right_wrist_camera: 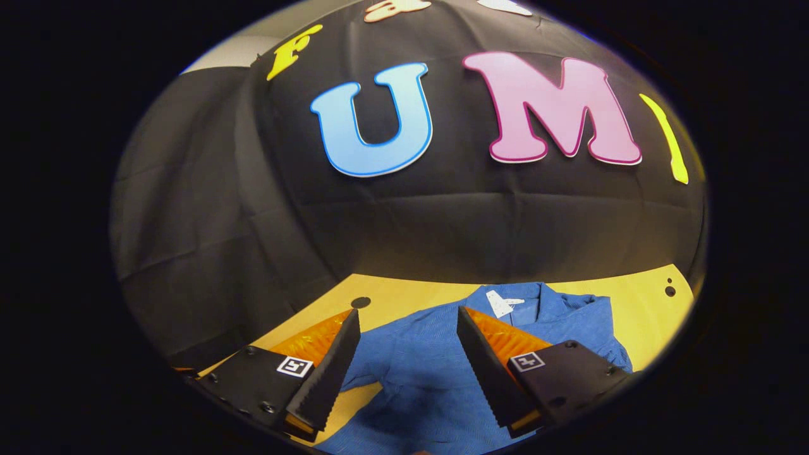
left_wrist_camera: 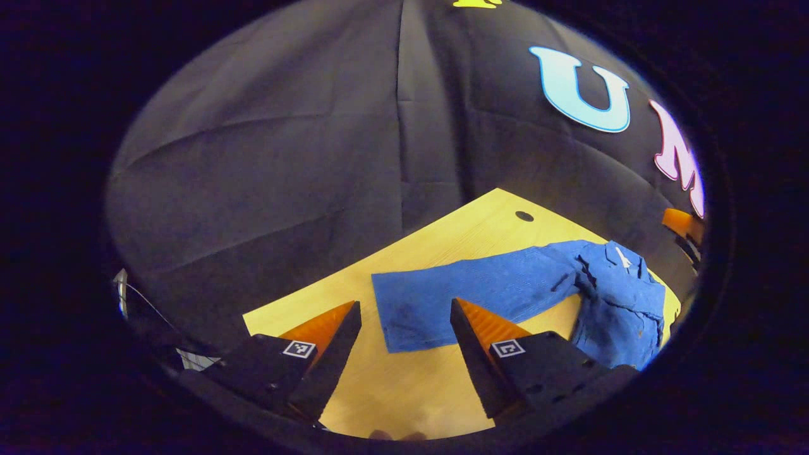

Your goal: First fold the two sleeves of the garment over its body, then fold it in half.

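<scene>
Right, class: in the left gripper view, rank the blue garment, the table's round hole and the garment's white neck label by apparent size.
1. Blue garment
2. Table's round hole
3. White neck label

Hole and label look close in size, so their order is unsure.

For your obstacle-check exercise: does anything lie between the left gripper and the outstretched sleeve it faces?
Nothing visible does. The left gripper is open, and past its fingertips there is bare table, then the blue sleeve lying flat, stretched away from the shirt's body.

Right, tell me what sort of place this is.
Probably a recording booth, not a home: black cloth wall behind a bare yellow wooden table, a blue garment laid out on it, and two open handheld grippers, left and right.
</scene>
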A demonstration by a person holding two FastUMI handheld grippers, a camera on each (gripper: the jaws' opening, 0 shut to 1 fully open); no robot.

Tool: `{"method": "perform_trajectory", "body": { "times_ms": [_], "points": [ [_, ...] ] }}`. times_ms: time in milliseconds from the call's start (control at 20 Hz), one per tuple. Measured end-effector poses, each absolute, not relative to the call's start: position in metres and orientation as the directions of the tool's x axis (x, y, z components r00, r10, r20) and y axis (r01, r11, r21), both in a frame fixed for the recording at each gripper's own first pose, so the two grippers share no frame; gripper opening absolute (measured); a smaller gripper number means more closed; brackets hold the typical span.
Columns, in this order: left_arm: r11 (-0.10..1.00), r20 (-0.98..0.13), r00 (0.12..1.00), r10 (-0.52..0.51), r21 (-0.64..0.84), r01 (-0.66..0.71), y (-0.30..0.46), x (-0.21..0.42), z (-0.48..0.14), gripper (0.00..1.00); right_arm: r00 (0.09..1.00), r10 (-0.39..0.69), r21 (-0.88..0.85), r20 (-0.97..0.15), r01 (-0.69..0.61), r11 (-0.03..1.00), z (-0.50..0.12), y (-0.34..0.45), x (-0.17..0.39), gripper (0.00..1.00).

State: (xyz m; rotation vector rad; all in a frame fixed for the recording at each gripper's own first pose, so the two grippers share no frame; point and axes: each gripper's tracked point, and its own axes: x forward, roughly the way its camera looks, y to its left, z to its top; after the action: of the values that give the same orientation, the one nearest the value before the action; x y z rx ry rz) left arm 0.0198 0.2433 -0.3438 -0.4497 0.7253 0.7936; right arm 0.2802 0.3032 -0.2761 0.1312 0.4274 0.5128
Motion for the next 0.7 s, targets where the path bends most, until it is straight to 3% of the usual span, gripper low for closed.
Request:
{"method": "perform_trajectory", "body": {
  "times_ms": [300, 550, 700],
  "points": [
    [0.581, -0.781, 0.429, 0.455, -0.104, -0.807, 0.243, 0.020, -0.352, 0.82, 0.825, 0.487, 0.297, -0.288, -0.406, 0.864, -0.254, 0.256, 0.262, 0.97],
    [0.572, -0.800, 0.382, 0.463, -0.059, -0.818, 0.243, 0.019, -0.353, 0.84, 0.858, 0.454, 0.181, -0.241, -0.419, 0.889, -0.238, 0.223, 0.265, 0.97],
    [0.622, -0.808, 0.362, 0.465, 0.008, -0.783, 0.243, 0.021, -0.350, 0.84, 0.866, 0.441, 0.136, -0.237, -0.420, 0.897, -0.235, 0.208, 0.268, 0.97]
  ]
}}
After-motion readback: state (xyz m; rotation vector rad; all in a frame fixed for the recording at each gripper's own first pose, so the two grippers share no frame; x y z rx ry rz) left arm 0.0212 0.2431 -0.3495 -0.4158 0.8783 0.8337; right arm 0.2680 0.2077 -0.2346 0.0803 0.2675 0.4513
